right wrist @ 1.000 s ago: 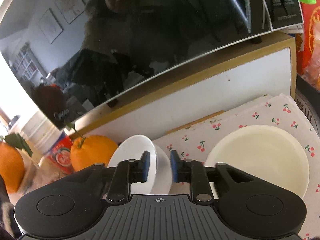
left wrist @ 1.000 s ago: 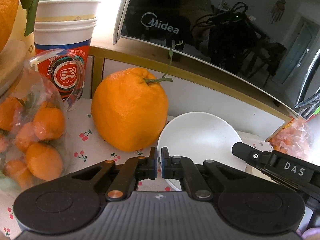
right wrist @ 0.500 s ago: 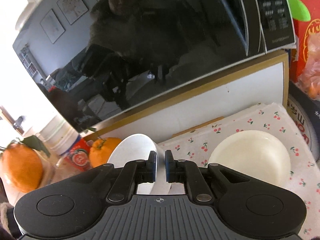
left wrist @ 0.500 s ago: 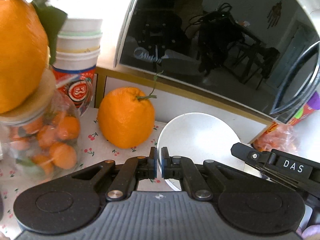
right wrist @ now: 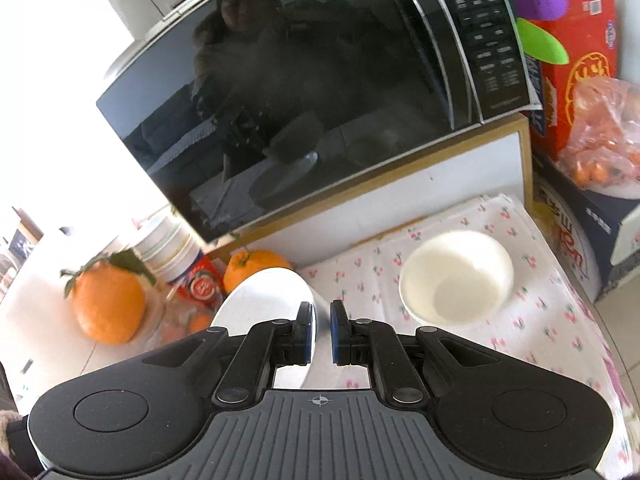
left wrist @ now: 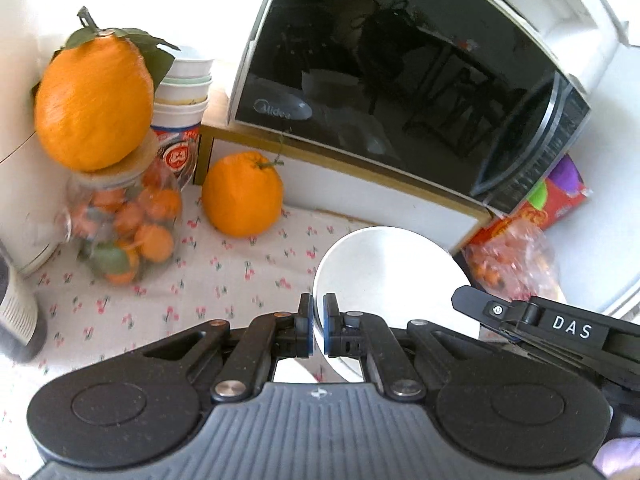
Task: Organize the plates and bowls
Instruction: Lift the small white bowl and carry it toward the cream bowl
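Both views have pulled up and back since a second ago, so we now see far more of the cherry-print cloth (left wrist: 224, 280) covering the bench, and the white bowl has come up off it with us.

Going from the left: a glass jar of mandarins (left wrist: 124, 224) with a big orange (left wrist: 94, 100) balanced on its lid stands at the bench's left edge, stacked paper cups (left wrist: 180, 112) behind it. A second orange (left wrist: 242, 194) sits against the rear edge, under the microwave (left wrist: 400, 80).

Next come our left tongs (left wrist: 317, 330), closed tight on the near-left rim of the white bowl (left wrist: 388, 276), which hangs tilted above the cloth. Our right tongs (right wrist: 319, 334) sit at the bowl's other rim; the wall runs beside the left pad, with a gap to the right pad, so we cannot tell whether they really grip it.

Further right, a cream bowl (right wrist: 456, 276) rests on the cloth near the right edge, well apart from the carried one, and a bag of small oranges (right wrist: 604, 132) lies on boxes beyond.

We judge we are carrying the white bowl over to nest in the cream one. With a thin rim pinch and a tilted bowl, it could pivot or slip out if the right tongs let go too soon, and a hard, off-centre landing could chip both bowls or shove the cream one toward the right edge.
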Available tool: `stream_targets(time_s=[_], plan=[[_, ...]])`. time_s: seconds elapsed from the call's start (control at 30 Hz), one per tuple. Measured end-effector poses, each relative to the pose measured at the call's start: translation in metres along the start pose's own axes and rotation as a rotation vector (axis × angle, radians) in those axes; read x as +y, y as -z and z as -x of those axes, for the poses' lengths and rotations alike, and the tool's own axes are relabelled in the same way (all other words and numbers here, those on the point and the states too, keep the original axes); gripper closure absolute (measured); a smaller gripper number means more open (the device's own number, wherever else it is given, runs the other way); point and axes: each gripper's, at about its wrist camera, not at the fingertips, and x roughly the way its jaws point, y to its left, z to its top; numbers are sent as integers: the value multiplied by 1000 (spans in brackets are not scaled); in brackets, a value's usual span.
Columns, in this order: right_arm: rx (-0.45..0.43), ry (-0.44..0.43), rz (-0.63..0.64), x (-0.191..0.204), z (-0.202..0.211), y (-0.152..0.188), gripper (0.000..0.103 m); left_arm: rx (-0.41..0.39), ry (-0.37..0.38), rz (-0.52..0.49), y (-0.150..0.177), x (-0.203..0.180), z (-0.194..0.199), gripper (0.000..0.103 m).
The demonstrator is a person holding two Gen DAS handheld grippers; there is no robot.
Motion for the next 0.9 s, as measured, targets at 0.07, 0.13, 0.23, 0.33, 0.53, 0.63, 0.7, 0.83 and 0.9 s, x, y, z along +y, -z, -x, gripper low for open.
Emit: stream_targets(time_s=[0.07,0.13,0.23,0.33,0.53,0.63,0.7,0.83,0.9], plan=[[7,10,4,0,11,6,93,11,8,-6,9,-2,8,99],[12,23,5,-2,22,13,93,27,19,-2,19,-2,16,99],[21,38,2,-4,37,22,93,55,38,6,34,-4,28,98],[33,48,-5,-10,50,32,93,75,58,6,48,-4,36,98],[68,90,-23,-24,68,58,92,116,111,-4,80,-6,44,97],[84,118,-25,-32,74,70,92,134,134,-21,96,-8,43,96],[97,128,-37,-38,75,78,91,161,129,-34,101,-12,40,96],[124,182,-49,-50,76,90,91,170,142,-90,109,-23,37,96],[133,202,-38,-53,77,93,91,189,157,-80,113,-24,33,96]])
